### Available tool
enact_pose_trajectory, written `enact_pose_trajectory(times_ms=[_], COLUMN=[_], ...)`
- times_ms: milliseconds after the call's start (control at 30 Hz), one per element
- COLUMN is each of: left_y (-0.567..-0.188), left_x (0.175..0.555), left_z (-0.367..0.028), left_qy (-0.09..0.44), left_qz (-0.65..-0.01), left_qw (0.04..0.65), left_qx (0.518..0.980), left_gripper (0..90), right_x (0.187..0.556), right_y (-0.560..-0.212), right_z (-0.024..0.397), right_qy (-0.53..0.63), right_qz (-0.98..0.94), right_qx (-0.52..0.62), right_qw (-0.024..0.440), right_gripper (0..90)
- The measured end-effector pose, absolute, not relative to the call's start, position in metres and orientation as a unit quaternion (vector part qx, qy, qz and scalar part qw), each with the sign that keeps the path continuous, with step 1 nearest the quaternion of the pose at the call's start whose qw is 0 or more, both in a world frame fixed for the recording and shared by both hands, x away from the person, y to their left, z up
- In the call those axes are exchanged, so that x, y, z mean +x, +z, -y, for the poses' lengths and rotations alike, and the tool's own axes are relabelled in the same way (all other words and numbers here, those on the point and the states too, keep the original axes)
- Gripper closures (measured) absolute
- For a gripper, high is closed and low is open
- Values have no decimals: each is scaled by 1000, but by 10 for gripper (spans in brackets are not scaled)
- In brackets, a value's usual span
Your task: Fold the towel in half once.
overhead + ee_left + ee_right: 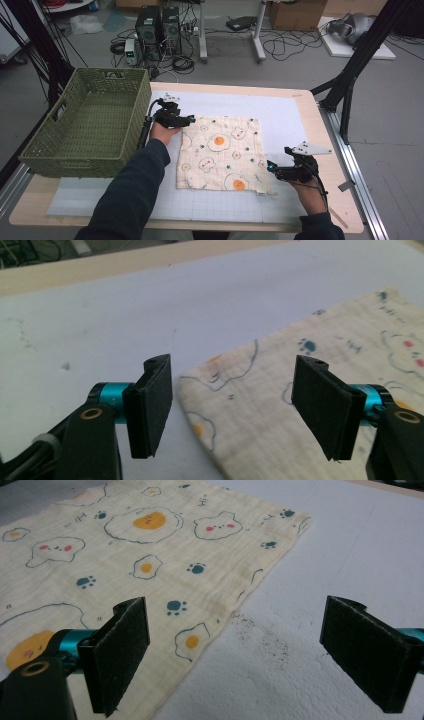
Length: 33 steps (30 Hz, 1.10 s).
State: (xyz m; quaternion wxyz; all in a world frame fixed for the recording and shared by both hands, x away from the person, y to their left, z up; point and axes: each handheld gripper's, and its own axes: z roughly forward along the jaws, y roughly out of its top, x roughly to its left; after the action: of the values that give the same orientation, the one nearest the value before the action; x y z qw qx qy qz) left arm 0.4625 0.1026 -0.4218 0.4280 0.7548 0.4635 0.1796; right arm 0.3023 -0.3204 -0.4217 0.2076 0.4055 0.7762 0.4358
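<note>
- Two pairs of tongs work at one printed cloth (220, 154) that lies flat on the worktop (305, 107).
- Left tongs (190, 120): jaws stand apart with nothing gripped; in the left gripper view (235, 407) a rounded corner of the cloth (280, 405) lies between and just beyond the two pads, neither pad pressing on it.
- Right tongs (270, 167): jaws spread wide and empty; in the right gripper view (235, 655) one pad hangs over the cloth's edge (150, 555), the other over the bare white mat (350, 540).
- Cloth relative to the tongs: its far left corner sits at the left tongs, its near right edge just beside the right tongs; the body of the cloth spreads between the two.
- White mat (280, 110): lies under the cloth and both tongs, with dark specks just ahead of the right tongs.
- Green woven basket (90, 125): stands just beside the left tongs, on the side away from the cloth, at the worktop's edge.
</note>
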Motion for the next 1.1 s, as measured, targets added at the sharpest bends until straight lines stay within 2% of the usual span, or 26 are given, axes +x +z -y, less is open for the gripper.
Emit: enact_pose_trajectory(times_ms=[300,500,633,733,800,1100], left_y=[-439,-446,-446,-446,-446,-442], left_x=[471,470,469,468,468,468], left_z=[-96,-90,-89,-88,-88,-97], left_qy=[196,199,196,191,186,166], left_qz=[-470,-449,-445,-434,-435,-455], left_qw=[385,367,372,377,381,412], left_qx=[770,790,791,796,794,772], left_gripper=[430,551,655,799,849,860], right_x=[303,303,304,305,306,318], right_y=[-424,-426,-426,-427,-427,-423], right_z=[321,323,323,322,321,317], right_qy=[431,429,428,428,427,426], right_qz=[-778,-779,-780,-780,-781,-773], right_qx=[409,411,410,412,411,430], right_qw=[202,201,200,197,197,190], right_gripper=[117,117,117,117,117,117])
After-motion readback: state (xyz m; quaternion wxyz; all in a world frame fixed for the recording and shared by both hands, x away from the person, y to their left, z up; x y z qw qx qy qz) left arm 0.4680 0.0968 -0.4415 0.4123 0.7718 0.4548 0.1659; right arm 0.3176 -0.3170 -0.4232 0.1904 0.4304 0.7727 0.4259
